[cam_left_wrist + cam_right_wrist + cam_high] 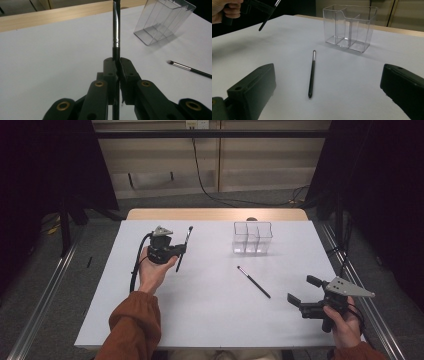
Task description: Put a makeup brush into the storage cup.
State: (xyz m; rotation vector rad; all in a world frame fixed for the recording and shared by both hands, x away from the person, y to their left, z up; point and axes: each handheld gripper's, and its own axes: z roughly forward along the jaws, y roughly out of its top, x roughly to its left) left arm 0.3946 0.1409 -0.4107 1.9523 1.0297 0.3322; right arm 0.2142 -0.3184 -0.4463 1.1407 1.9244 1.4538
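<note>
**Gripping One Brush While Another Lay on the Table**

Starting nearest the person, the right gripper (pixel 300 292) rested low at the near right corner of the white table (pixel 210 320), held in the right hand (pixel 345 322). Its jaws stood wide apart with nothing between them; in the right gripper view they framed the loose brush (pixel 312 74) from either side without touching it.

That loose brush lay flat on the table, slanted, roughly midway across and just ahead of the open jaws, its pale tip pointing toward the far side.

Farther out on the left, the left hand (pixel 152 270) held the left gripper (pixel 181 251) lifted above the table. Its jaws were closed tight on the held brush (pixel 116 32), pinching the dark handle just below the metal ferrule. The held brush stood nearly upright, clear of the table surface.

Farthest off, the clear organiser (pixel 252 238) stood upright on the table's far right part, well apart from both brushes, with inner walls dividing it into compartments.
</note>
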